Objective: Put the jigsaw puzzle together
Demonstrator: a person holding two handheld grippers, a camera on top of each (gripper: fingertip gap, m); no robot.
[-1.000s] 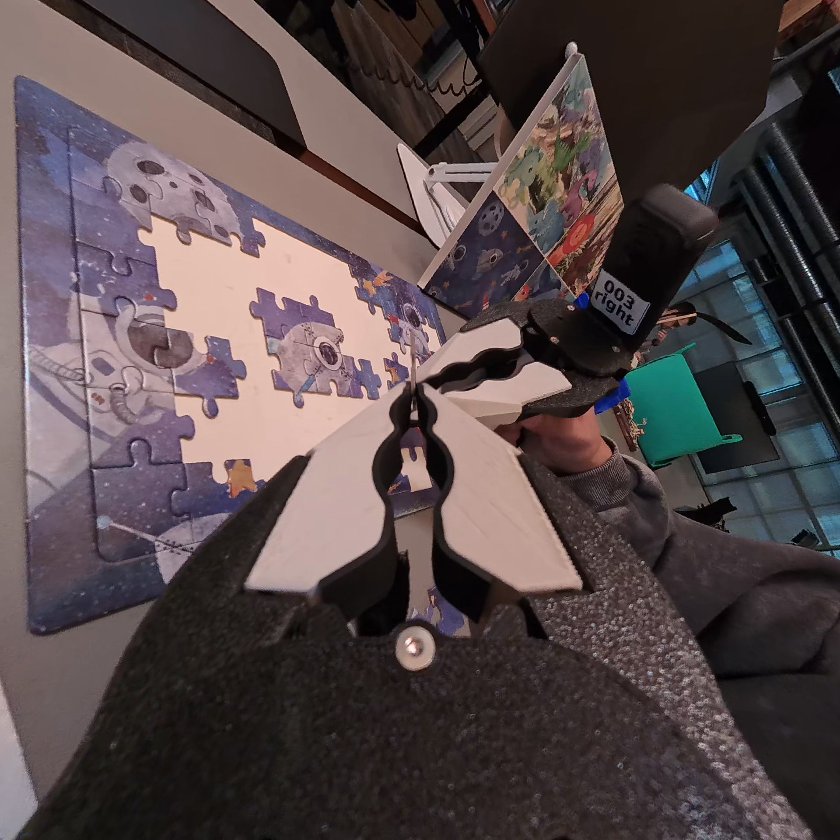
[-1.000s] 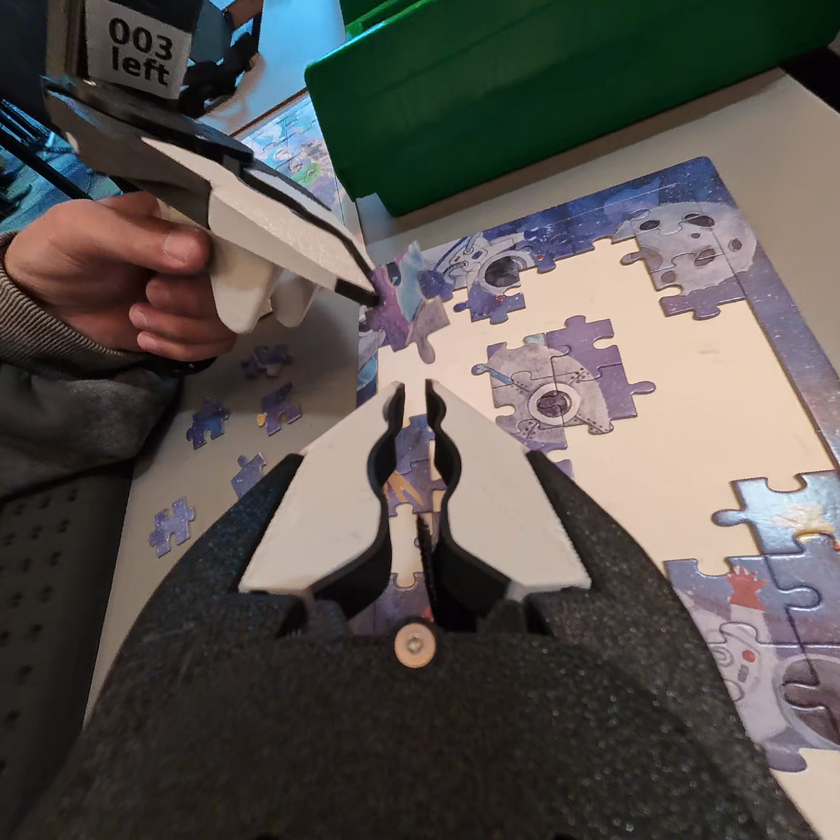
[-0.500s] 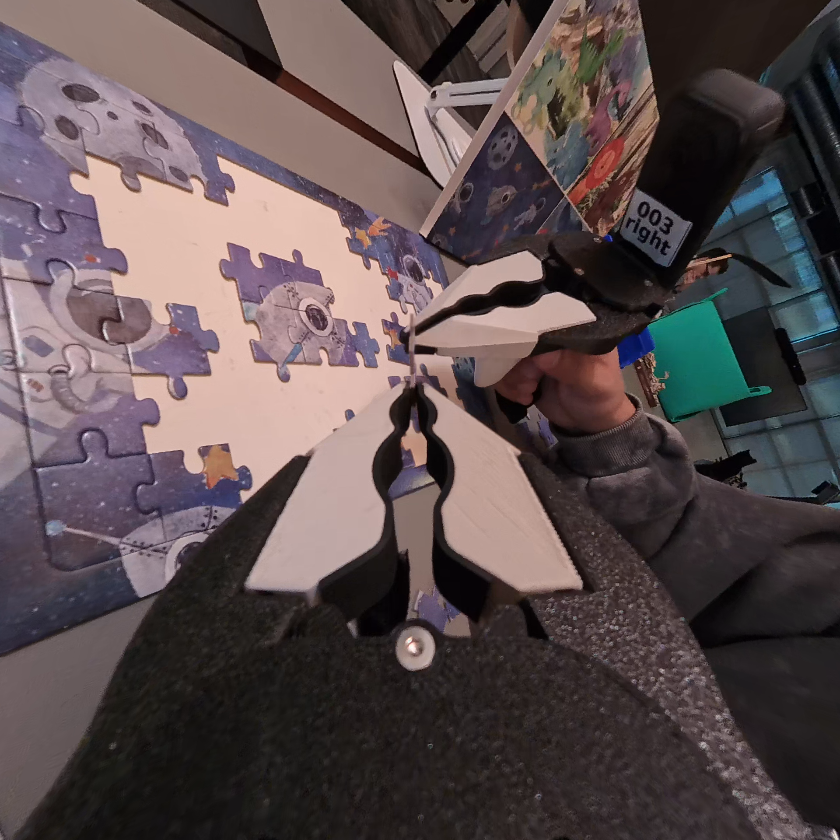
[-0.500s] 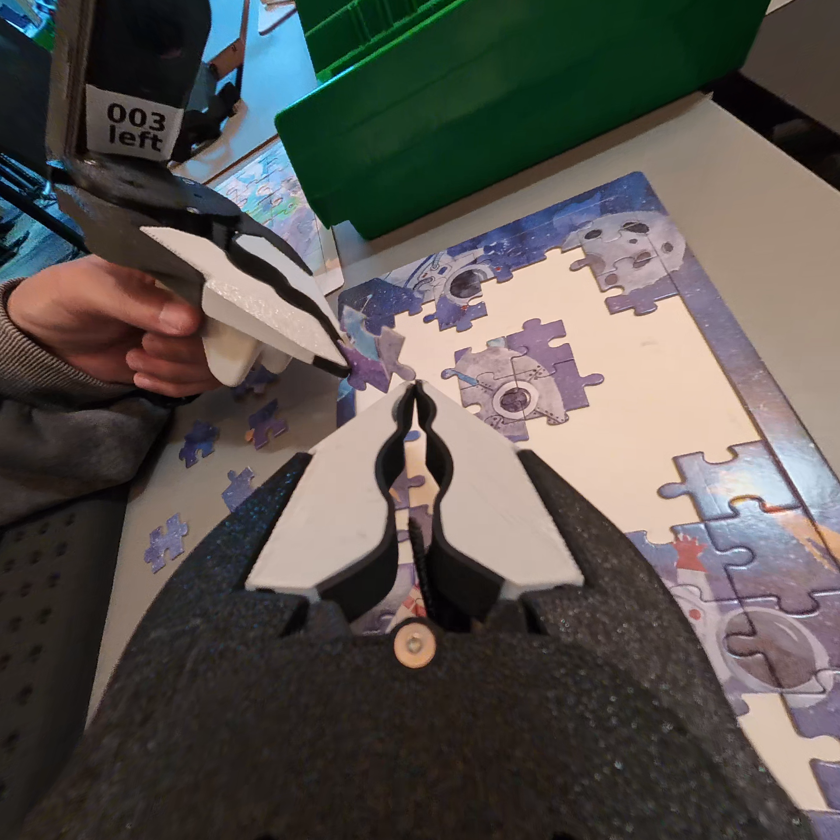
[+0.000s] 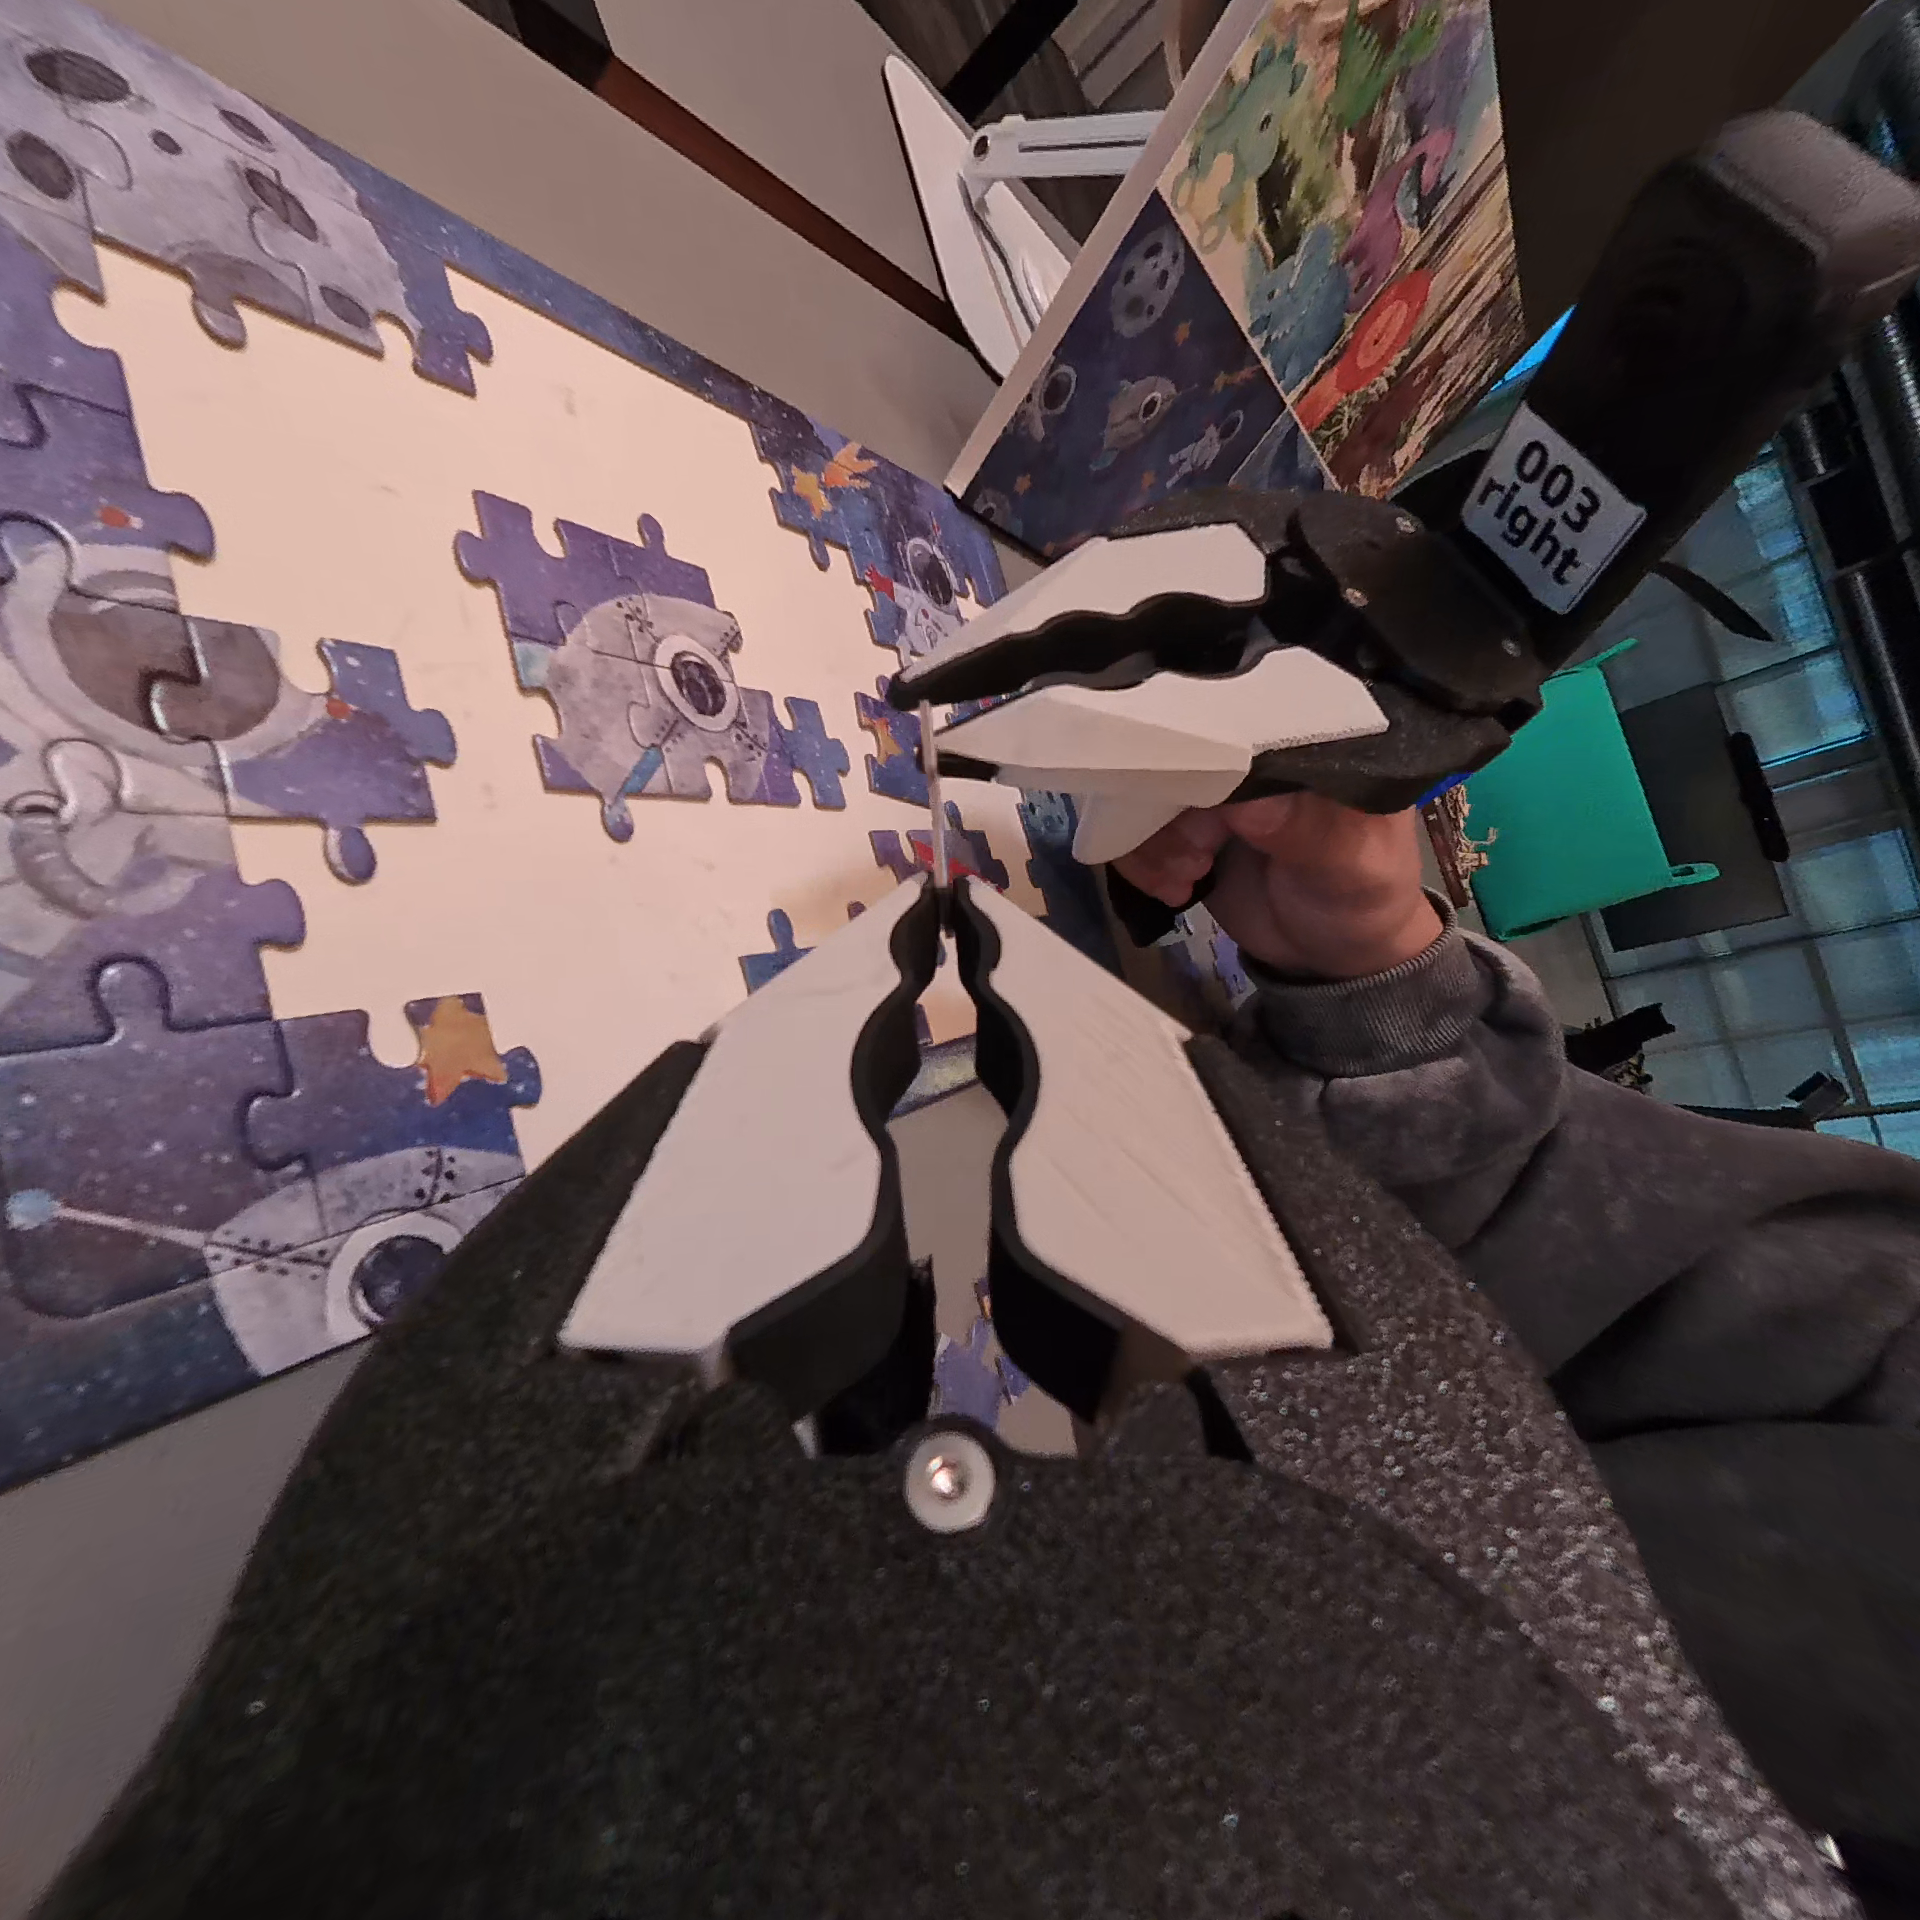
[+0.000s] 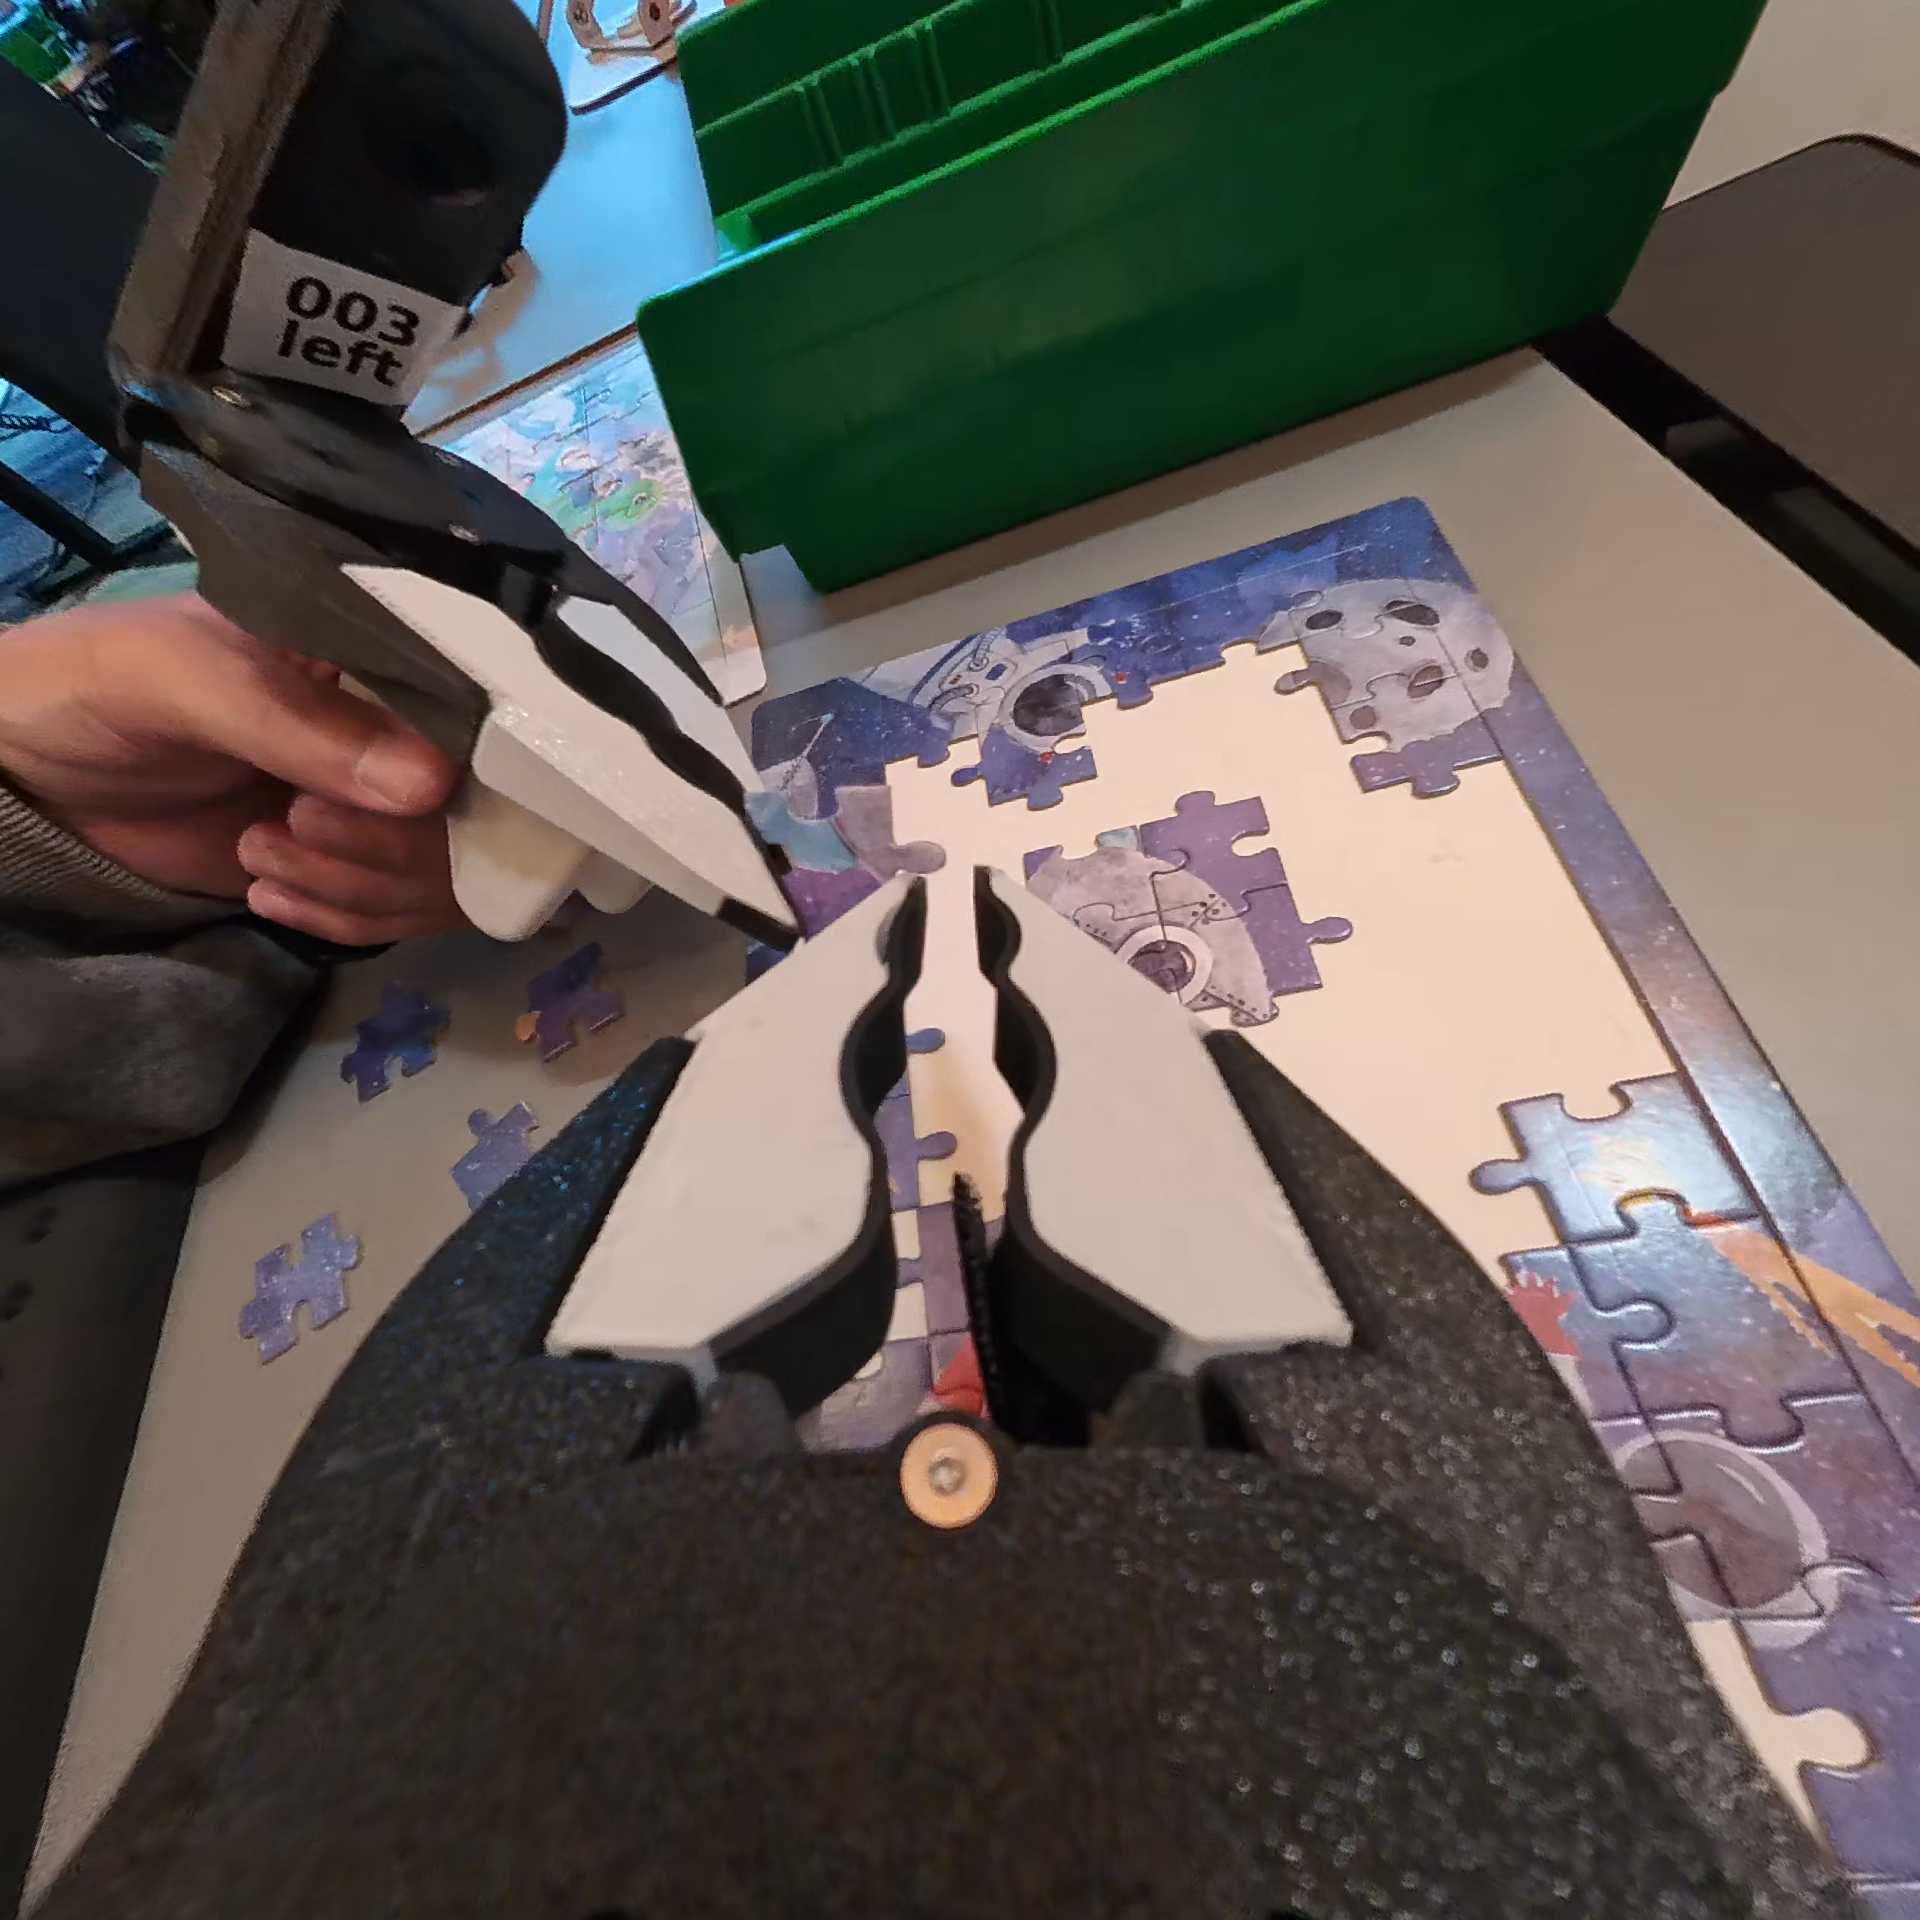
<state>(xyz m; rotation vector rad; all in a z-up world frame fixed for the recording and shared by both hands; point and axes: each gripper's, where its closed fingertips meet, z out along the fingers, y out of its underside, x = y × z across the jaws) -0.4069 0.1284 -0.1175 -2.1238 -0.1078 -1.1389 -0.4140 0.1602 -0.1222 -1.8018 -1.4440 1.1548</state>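
Jigsaw puzzle (image 6: 1455, 935) lies flat on grey worktop (image 6: 1558, 436), frame half filled, spaceship cluster loose in middle. Green bin (image 6: 1143, 260) behind it, only in right wrist view; picture box (image 5: 1247, 312) only in left wrist view. Left claw (image 5: 940, 902) clamped on puzzle piece (image 5: 938, 821), edge-on. Right claw (image 6: 948, 883) slightly apart, empty. Printed white label on each claw body. Loose pieces (image 6: 395, 1039) beside frame.

Both grippers have white jaws with wavy black liners, speckled black bodies; grey sleeves (image 5: 1455, 1049).
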